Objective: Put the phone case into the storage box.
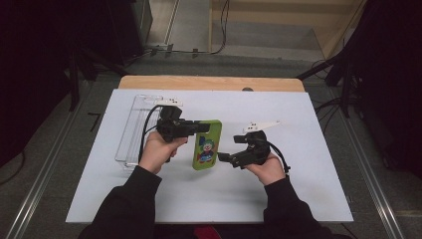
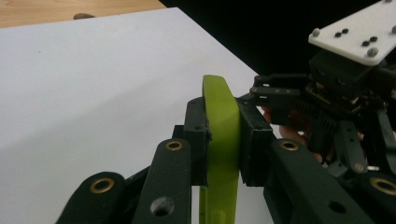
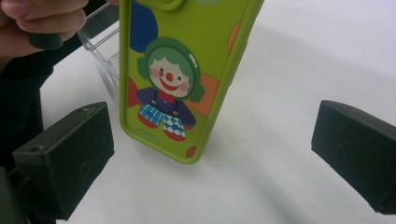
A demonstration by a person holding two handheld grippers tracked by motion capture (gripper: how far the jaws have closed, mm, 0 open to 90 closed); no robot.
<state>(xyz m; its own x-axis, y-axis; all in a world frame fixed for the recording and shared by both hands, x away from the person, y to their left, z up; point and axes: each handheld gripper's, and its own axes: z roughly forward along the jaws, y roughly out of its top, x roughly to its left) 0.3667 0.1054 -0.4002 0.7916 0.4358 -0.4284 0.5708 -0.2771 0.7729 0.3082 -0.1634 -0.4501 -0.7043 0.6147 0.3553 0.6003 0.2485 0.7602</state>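
A green phone case [image 1: 207,145] is sitting near the middle of the desk [image 1: 298,199], its long axis running from the person's edge toward the far edge, leaning slightly so that its far end is tilting toward the right edge. Its printed back, with a cartoon clown figure [image 3: 166,95], is facing up and toward the right claw; the clown's head is pointing to the far edge and its feet to the near edge. In the right gripper view the case's lower, rounded end is lying close to the white desk surface, though whether it is touching there cannot be told.

The left claw [image 2: 223,140] is clamping on the phone case at its far end: in the left gripper view the two black pads [image 2: 197,140] are pressing flat on both faces of the thin green edge, which is standing upright between them. The left hand [image 1: 158,152] is holding that gripper just left of the case.

The right claw [image 3: 210,158] is standing apart, its two pads wide on either side with nothing between them, facing the case from the right and not touching it.

A clear plastic tray [image 1: 135,132] is lying toward the left edge of the desk, behind the left hand.
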